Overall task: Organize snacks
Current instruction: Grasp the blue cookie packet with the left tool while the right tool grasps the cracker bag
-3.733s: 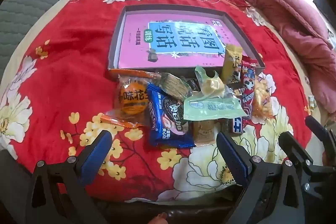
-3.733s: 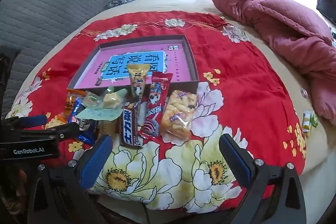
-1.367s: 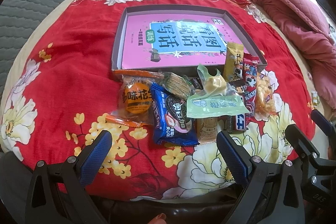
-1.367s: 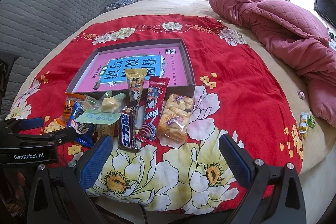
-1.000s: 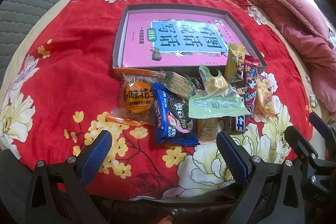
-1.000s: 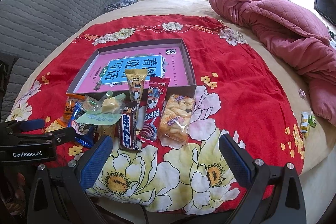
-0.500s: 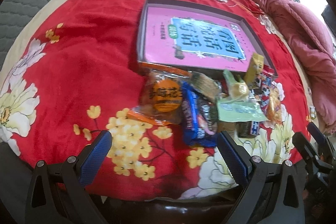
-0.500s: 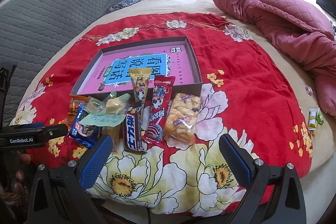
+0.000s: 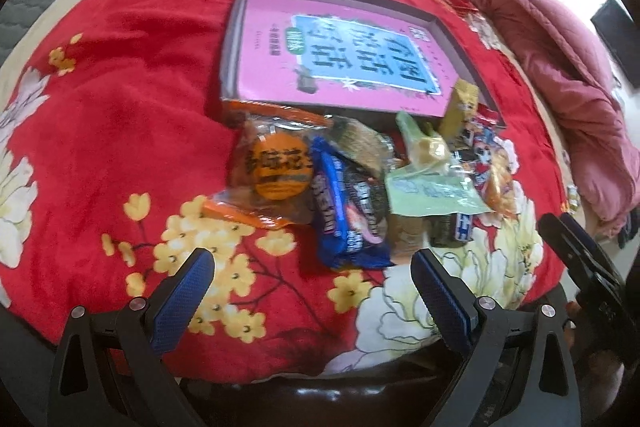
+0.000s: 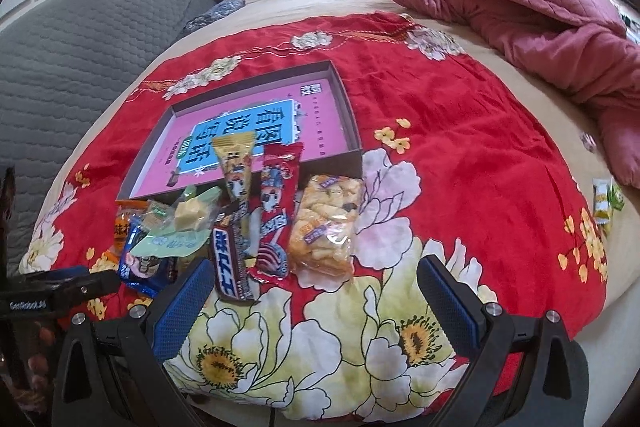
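From the left wrist view, the left claw (image 9: 308,291) hangs low over the red flowered blanket (image 9: 112,131) on the bed, with its two blue fingers wide apart and nothing between them. Just past it lies the pile of snacks (image 9: 360,183): an orange packet (image 9: 278,173) on the left, a blue cookie packet (image 9: 344,211) beside it, and a pale green packet (image 9: 428,187) on top of others. Behind the pile, touching it, is the shallow box (image 9: 236,39) with a pink book (image 9: 340,67) lying flat inside. No snack lies flat in the box yet. From the right wrist view, the right claw (image 10: 316,303) is also wide apart and holds nothing. In front of it are a dark chocolate bar (image 10: 230,259), a red packet (image 10: 278,211), a bag of yellow puffs (image 10: 326,223) and a yellow packet (image 10: 236,167) that leans over the box edge. Two small green packets (image 10: 606,201) sit far off to the right, near the pink quilt (image 10: 520,3). I think the sorting has hardly begun, and nearly every snack still needs a place.
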Demonstrator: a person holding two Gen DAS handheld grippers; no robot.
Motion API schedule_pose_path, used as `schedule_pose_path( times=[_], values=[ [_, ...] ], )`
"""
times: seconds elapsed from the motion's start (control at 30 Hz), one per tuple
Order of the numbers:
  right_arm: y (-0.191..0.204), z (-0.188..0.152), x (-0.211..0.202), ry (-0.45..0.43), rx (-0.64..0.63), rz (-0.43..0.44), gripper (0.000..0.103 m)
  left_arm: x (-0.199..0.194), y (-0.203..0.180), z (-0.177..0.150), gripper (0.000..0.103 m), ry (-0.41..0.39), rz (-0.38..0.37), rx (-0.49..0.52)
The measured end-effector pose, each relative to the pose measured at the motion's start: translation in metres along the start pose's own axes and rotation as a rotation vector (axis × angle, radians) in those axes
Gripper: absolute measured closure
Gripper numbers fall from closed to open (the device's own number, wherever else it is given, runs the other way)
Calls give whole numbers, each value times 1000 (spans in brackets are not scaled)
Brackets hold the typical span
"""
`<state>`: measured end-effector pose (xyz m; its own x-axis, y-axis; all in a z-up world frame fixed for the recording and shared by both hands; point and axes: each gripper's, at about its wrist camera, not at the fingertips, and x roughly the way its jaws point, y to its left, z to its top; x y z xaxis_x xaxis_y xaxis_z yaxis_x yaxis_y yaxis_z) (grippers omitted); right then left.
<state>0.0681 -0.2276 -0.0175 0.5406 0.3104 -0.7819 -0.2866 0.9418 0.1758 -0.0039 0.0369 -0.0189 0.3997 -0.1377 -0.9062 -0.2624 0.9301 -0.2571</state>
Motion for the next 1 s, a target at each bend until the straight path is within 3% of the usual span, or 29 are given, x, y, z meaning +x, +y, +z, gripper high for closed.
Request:
schedule_pose_path(
  times=[0.13,0.27,0.33,0.37,0.63,0.87,1.0],
  values=[
    [-7,2,5,5,24,2,1,9,-5,4,35,25,-34,19],
    [-14,3,10,6,52,9,1,16,-8,4,41,46,-52,23],
    [-19,4,14,12,69,9,1,17,-9,4,60,46,-72,22],
    [-20,4,16,18,75,7,1,18,-10,5,65,48,-81,21],
    [-19,10,40,56,72,-25,2,25,-9,9,66,64,-90,21],
    [-15,15,61,76,39,-112,8,30,-13,11,66,79,-80,32],
    [-16,16,68,86,51,-95,8,33,-14,12,64,86,-87,23]
  ],
)
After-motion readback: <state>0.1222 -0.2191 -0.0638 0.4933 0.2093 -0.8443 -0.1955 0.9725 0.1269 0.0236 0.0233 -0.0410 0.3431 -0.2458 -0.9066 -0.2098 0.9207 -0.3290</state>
